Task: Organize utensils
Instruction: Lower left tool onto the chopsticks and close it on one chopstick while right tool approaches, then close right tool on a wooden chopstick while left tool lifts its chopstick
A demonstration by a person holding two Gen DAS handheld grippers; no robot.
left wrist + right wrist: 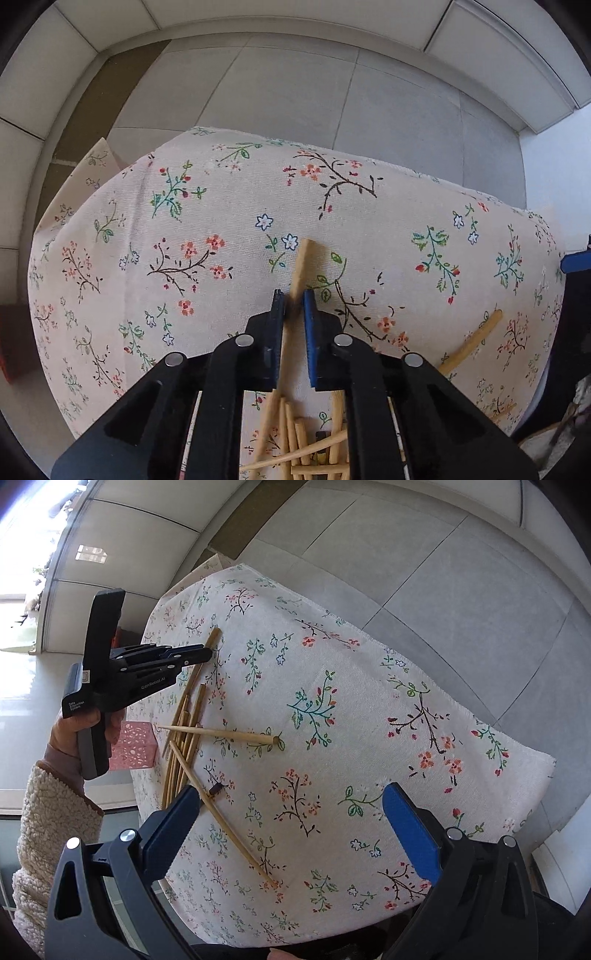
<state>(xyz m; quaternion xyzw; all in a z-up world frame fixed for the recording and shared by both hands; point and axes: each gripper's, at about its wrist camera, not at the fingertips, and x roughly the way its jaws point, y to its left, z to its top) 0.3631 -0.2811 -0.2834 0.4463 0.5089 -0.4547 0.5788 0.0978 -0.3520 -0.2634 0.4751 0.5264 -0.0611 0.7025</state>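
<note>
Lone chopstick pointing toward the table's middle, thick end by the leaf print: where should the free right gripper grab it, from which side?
Grip the lone chopstick on its thick half, past the pile of chopsticks that its thin end crosses. It lies flat on the floral tablecloth, so bring the right gripper down from above, open jaws straddling it crosswise. The thick end is likely easier to pinch.

The left gripper (pixel 210 653) pinches one chopstick (pixel 213 638) above the loose chopstick pile (pixel 184 738) on the floral-clothed counter (pixel 369 709). The right gripper (pixel 291 834) hovers, jaws spread wide.
</note>
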